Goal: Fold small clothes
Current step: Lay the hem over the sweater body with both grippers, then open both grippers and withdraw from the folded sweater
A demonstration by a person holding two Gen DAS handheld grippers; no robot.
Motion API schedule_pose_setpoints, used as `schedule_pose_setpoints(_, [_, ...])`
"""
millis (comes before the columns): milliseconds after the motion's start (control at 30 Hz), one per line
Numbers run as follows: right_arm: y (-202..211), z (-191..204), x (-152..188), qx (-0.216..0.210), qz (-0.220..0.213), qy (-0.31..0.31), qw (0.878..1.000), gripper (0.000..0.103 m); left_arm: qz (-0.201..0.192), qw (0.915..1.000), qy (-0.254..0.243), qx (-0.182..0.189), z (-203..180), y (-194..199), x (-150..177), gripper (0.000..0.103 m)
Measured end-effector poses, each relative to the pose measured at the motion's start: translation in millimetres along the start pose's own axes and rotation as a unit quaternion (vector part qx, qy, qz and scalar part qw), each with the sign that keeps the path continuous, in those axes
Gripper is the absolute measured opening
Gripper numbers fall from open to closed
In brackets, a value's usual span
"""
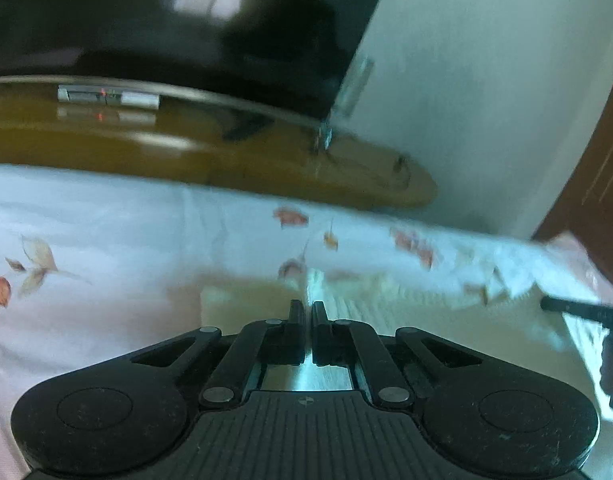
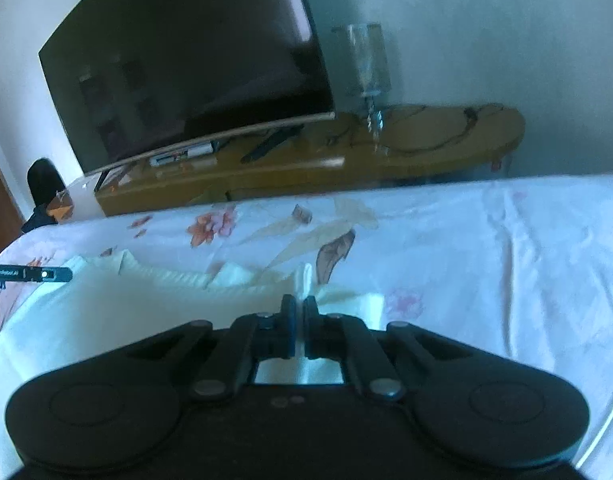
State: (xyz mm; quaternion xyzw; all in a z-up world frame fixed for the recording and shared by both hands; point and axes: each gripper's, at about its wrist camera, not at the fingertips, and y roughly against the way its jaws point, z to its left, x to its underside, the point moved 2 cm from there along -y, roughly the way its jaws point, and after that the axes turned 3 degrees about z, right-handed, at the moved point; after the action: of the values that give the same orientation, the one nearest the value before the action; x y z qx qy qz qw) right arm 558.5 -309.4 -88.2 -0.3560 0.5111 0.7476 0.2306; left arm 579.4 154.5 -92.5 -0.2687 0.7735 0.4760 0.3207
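The pale yellow garment [image 2: 118,312] lies on the bed sheet [image 2: 486,240] with flower print, near the foot of the bed. The left gripper [image 1: 307,307] has its jaws closed on a raised fold of this garment. The right gripper [image 2: 299,302] is also clenched on a thin fold of the same cloth (it stands up between the fingers). Behind the bed are a wooden cabinet [image 2: 426,152] and a dark television [image 2: 186,60]
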Motion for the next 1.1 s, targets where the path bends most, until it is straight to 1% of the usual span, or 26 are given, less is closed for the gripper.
schedule_pose_setpoints(100, [11,-2,-4,0.002,-0.027,-0.008,1.000,0.004,-0.027,0.9996,0.002,0.007,-2,6,-8,0.003])
schedule_pose_setpoints(233, [15,-4,-8,0.006,-0.042,-0.017,0.999,0.004,-0.014,0.9998,-0.011,-0.003,-7,-7,-16,0.003])
schedule_pose_setpoints(333, [7,-10,-6,0.016,-0.029,-0.024,0.999,0.004,0.013,0.9995,-0.012,-0.025,-6,-27,-12,0.003])
schedule_pose_setpoints(400, [-4,-16,0,0.031,-0.010,-0.026,0.999,0.004,0.030,0.9989,-0.010,-0.034,-4,-39,-6,0.004])
schedule_pose_setpoints(467, [-17,-20,8,0.040,0.012,-0.030,0.999,0.004,0.022,0.9991,-0.008,-0.035,-3,-38,-5,0.005])
schedule_pose_setpoints(500, [-17,-20,10,0.045,0.006,-0.029,0.999,0.004,0.022,0.9991,-0.006,-0.036,-3,-34,-4,0.006])
schedule_pose_setpoints(533, [-16,-18,10,0.049,0.006,-0.029,0.998,0.008,0.018,0.9990,-0.005,-0.041,-2,-28,-5,0.014])
schedule_pose_setpoints(567, [-13,-16,8,0.054,0.005,-0.031,0.998,0.016,0.007,0.9983,-0.002,-0.058,0,-16,-5,0.031])
schedule_pose_setpoints(600, [-5,-11,5,0.066,-0.006,-0.022,0.998,0.019,-0.008,0.9974,-0.001,-0.072,0,-6,-5,0.038])
schedule_pose_setpoints(633, [5,-4,4,0.070,-0.021,-0.002,0.997,0.019,-0.027,0.9961,-0.001,-0.084,-4,6,-6,0.052])
schedule_pose_setpoints(667, [12,6,3,0.054,-0.031,0.016,0.998,0.019,-0.034,0.9963,-0.009,-0.078,-13,12,-7,0.062])
schedule_pose_setpoints(700, [14,16,0,0.033,-0.024,0.024,0.999,0.019,-0.029,0.9964,-0.034,-0.072,-27,10,-9,0.062])
schedule_pose_setpoints(733, [10,29,-2,0.014,-0.008,0.037,0.999,0.019,-0.020,0.9949,-0.068,-0.072,-48,6,-8,0.062])
schedule_pose_setpoints(800, [-5,62,-1,-0.005,0.014,0.078,0.997,0.021,-0.005,0.9923,-0.119,-0.034,-88,-3,-2,0.062])
schedule_pose_setpoints(833, [-12,76,0,-0.012,0.023,0.093,0.995,0.021,0.007,0.9908,-0.134,-0.021,-102,-10,1,0.062])
schedule_pose_setpoints(867, [-20,91,2,-0.016,0.036,0.110,0.993,0.018,0.021,0.9892,-0.144,-0.017,-115,-20,5,0.062])
schedule_pose_setpoints(900, [-28,103,4,-0.013,0.043,0.126,0.991,0.018,0.032,0.9878,-0.152,-0.014,-123,-29,9,0.062])
schedule_pose_setpoints(933, [-34,113,7,-0.009,0.049,0.137,0.989,0.018,0.045,0.9866,-0.157,-0.013,-126,-38,13,0.062])
schedule_pose_setpoints(967, [-39,117,9,-0.007,0.055,0.140,0.989,0.019,0.052,0.9861,-0.156,-0.025,-123,-44,15,0.062])
schedule_pose_setpoints(1000, [-42,116,11,-0.003,0.064,0.141,0.988,0.020,0.053,0.9865,-0.152,-0.031,-116,-45,17,0.063])
schedule_pose_setpoints(1033, [-43,113,15,0.011,0.067,0.146,0.987,0.022,0.046,0.9878,-0.146,-0.028,-104,-40,18,0.063])
schedule_pose_setpoints(1067, [-39,106,17,0.034,0.061,0.151,0.986,0.030,0.043,0.9885,-0.140,-0.037,-92,-34,18,0.063])
schedule_pose_setpoints(1100, [-33,92,18,0.067,0.053,0.152,0.985,0.040,0.042,0.9882,-0.136,-0.056,-78,-28,18,0.063])
